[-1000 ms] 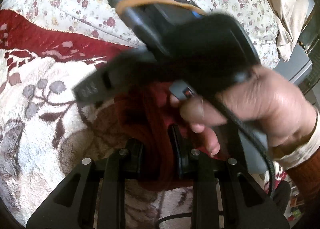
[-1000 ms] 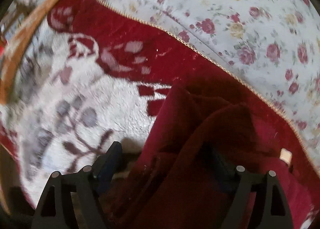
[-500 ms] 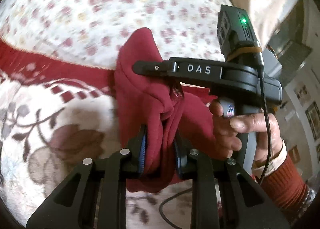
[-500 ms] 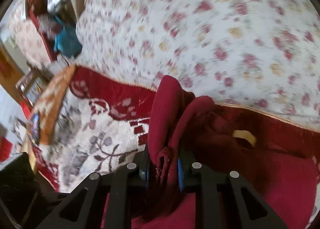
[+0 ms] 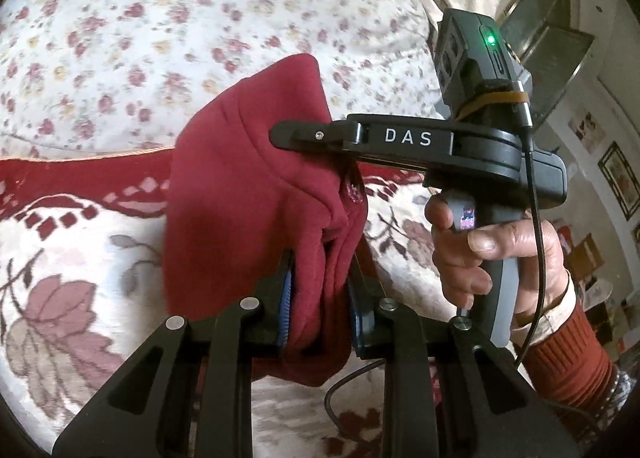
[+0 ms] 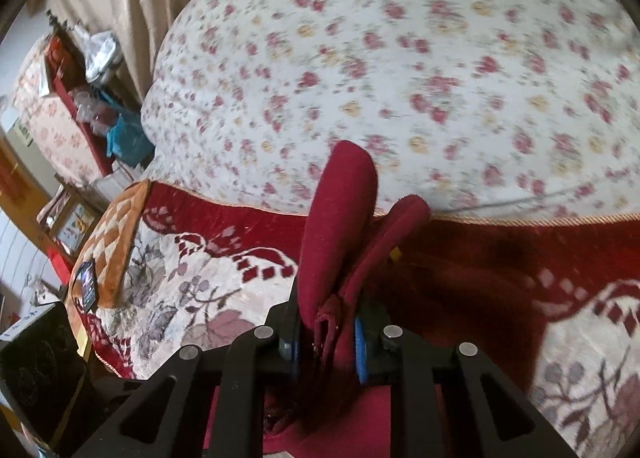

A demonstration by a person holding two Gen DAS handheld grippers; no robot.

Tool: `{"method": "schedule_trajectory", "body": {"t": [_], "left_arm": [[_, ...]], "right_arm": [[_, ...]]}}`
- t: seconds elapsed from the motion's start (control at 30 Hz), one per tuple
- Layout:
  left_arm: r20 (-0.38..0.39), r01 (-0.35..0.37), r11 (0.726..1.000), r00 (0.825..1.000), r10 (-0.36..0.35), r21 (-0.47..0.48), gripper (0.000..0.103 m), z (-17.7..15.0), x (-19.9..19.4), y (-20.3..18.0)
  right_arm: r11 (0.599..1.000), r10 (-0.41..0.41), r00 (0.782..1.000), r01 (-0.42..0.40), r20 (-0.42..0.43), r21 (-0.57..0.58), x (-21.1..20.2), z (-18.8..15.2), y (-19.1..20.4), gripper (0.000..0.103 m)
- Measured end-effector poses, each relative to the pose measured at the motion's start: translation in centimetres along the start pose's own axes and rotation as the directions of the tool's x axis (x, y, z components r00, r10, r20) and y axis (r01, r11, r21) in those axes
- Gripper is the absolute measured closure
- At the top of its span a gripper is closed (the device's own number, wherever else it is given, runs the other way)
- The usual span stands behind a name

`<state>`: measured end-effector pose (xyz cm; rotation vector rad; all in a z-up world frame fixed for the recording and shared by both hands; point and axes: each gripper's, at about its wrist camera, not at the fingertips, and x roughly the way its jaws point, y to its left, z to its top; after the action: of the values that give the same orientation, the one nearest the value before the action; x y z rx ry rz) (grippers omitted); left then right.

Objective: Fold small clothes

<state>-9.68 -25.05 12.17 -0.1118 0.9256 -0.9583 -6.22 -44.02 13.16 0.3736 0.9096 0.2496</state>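
A dark red fleece garment is held up off the bed between both grippers. My left gripper is shut on a bunched fold of it. My right gripper is shut on another fold of the garment, which stands up between its blue-padded fingers. In the left wrist view the right gripper reaches in from the right, held by a hand, its finger against the top of the cloth. The rest of the garment hangs below, hidden.
Below lies a red and cream flowered blanket and behind it a white quilt with small roses. A patchwork cushion sits at the bed's left edge. Cluttered furniture stands beyond. A black cable hangs under the right gripper.
Both grippers have risen from the blanket with the garment pinched in them. The right gripper moved from across the left view to its right side. The cloth now stands higher.
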Motion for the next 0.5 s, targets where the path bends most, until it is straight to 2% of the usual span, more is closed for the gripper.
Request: {"method": "schedule_trajectory", "body": {"t": [0.23,0.5], "left_arm": [[-0.051,0.013,0.999,0.999,-0.01,0.043,0.081,0.0,3.5,-3.0],[-0.099,0.001,0.999,0.995,0.004,0.048,0.081,-0.2,7.0,-4.0]], "right_arm": [[0.998,-0.03,1.0,0.03,0.005,0.063,-1.9,-1.4,-4.4,0.085],[0.991,-0.051,0.998,0.054,-0.026,0.124,-1.0,-2.7,-8.4,0.085]]}}
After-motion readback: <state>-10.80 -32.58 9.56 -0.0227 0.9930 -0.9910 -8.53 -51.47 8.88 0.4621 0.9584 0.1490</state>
